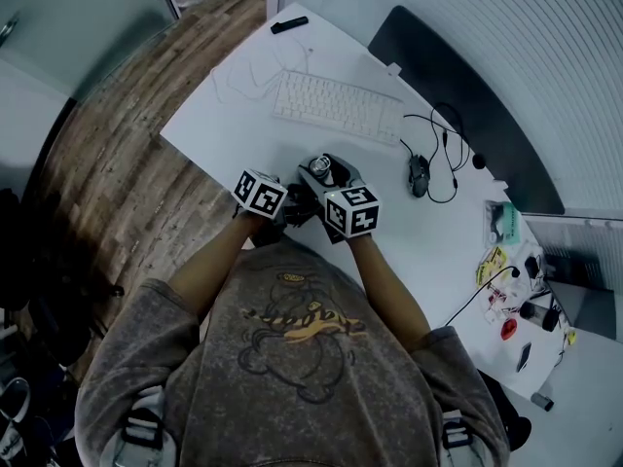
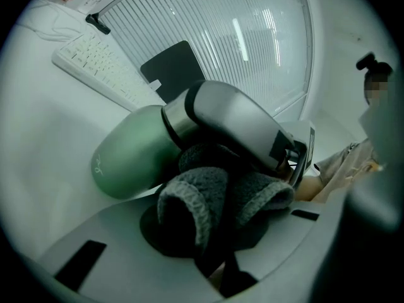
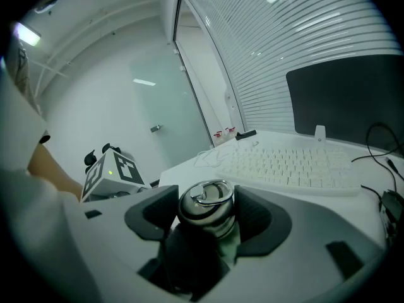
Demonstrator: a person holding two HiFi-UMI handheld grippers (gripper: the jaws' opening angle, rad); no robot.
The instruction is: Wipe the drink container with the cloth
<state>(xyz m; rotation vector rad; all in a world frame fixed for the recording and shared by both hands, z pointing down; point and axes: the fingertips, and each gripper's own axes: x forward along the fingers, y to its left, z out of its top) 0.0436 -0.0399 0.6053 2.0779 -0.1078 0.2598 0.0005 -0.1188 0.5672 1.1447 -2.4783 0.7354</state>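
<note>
The drink container (image 2: 129,153) (a green body with a steel neck and lid) is held near the front edge of the white desk (image 1: 243,115), between the keyboard (image 1: 336,105) and the person's chest. It is clamped in the right claw (image 3: 207,214): in the right gripper view the two dark pads are seen pressed against either side of it just below the steel lid, whose ring faces the camera. In the left gripper view the container is seen tilted, its green base turned towards the keyboard and its steel end taken up by the grey body of the right claw. Whether the base rests on the desk cannot be told.

The cloth (image 2: 196,197), grey and thickly knitted, is bunched and pinched in the left claw (image 2: 208,232), which is closed on it. The folded edge of the cloth is pushed up against the underside of the container, at the place where the green body meets the steel neck.

In the head view the two marker cubes are seen close side by side over the desk, with the container's lid just beyond them. A corded mouse (image 1: 419,175) lies to the right of the keyboard, well apart from the container
</note>
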